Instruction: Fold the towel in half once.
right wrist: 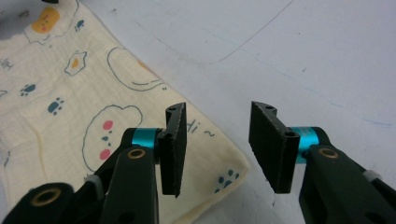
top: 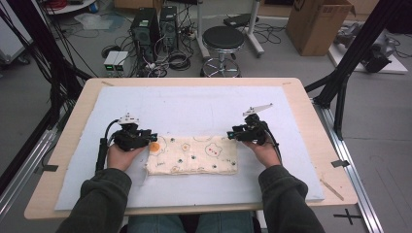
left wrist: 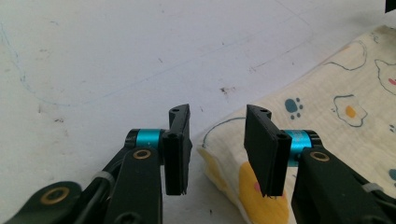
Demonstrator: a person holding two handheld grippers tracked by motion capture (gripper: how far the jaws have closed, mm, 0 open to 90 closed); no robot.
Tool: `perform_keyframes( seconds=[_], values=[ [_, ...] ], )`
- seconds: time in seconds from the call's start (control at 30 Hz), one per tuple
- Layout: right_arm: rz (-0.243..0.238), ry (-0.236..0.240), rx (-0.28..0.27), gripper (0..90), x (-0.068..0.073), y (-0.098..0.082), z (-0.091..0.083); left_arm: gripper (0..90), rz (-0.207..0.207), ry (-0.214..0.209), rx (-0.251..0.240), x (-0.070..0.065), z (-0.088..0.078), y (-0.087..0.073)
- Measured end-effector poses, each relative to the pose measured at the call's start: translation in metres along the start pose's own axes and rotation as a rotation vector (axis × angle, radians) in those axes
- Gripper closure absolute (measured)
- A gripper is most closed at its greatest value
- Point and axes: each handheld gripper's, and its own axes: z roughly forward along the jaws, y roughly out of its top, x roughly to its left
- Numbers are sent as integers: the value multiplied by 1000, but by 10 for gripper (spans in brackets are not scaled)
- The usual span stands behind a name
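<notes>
Straddling the folded cloth (top: 192, 155) on the desk (top: 301, 97): left hand-held gripper (left wrist: 217, 154) and right hand-held gripper (right wrist: 224, 149) both wide open, empty, at opposite far corners. Probably pre-grasp; next, pinch the corners.

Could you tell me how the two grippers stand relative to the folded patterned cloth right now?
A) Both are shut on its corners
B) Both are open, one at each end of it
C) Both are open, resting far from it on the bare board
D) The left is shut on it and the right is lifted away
B: the left gripper and the right gripper each show parted jaws with nothing between them, at opposite ends of the cloth.
</notes>
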Motion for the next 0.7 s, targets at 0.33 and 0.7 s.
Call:
perform_keyframes(
  seconds=[0.33, 0.7],
  values=[
    [-5, 14, -16, 529, 3, 2, 1, 595, 6, -10, -7, 1, -1, 0],
    [-24, 30, -6, 429, 8, 10, 1, 514, 18, -38, -17, -1, -7, 4]
  ],
)
